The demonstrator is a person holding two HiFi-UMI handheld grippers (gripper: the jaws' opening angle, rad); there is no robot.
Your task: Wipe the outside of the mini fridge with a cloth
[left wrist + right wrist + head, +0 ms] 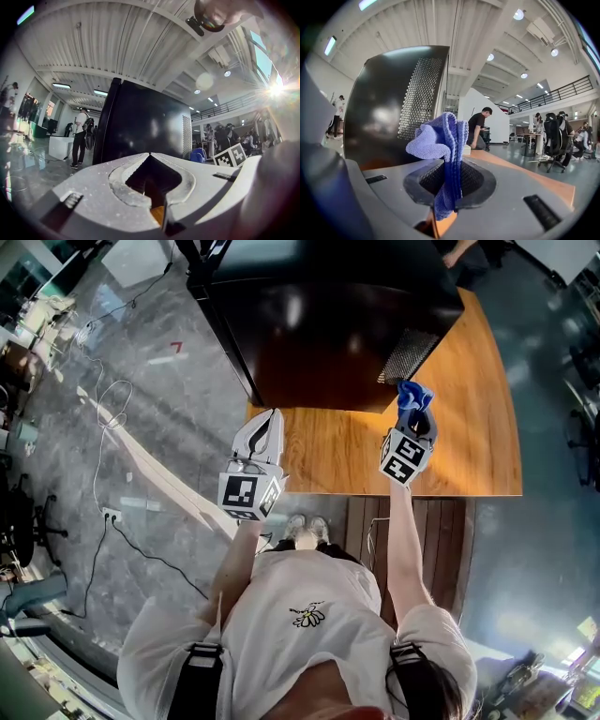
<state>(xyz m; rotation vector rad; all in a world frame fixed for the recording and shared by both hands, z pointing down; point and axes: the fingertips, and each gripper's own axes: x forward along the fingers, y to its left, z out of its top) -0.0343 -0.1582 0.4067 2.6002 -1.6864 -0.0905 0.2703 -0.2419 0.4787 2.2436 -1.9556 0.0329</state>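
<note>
Mini fridge (pixel 328 324) stands on the wooden table (pixel 478 437), vent grille at its near right corner. Blue cloth (pixel 413 396) is pinched in the right gripper (pixel 412 416), just short of that corner, with the fridge ahead and slightly left. Left gripper (pixel 273 418) is closed and empty, near the fridge's left edge. Right one looks better placed to wipe.

A grey, glossy floor (pixel 141 418) spreads around the wooden counter (pixel 478 427). White cables (pixel 101 409) loop across it to a power strip (pixel 111 515), near a small red mark (pixel 176 347). Dark wooden slats (pixel 412 531) lie at the counter's near edge. Overhead runs a white ribbed ceiling (pixel 117 42) with strip lights (pixel 61 86) and round lamps (pixel 518 14). A railed mezzanine (pixel 562 91) crosses the far side above a white partition (pixel 499 122) and an office chair (pixel 555 138). Sun glare (pixel 276 90) bursts beside high windows (pixel 260 42).
</note>
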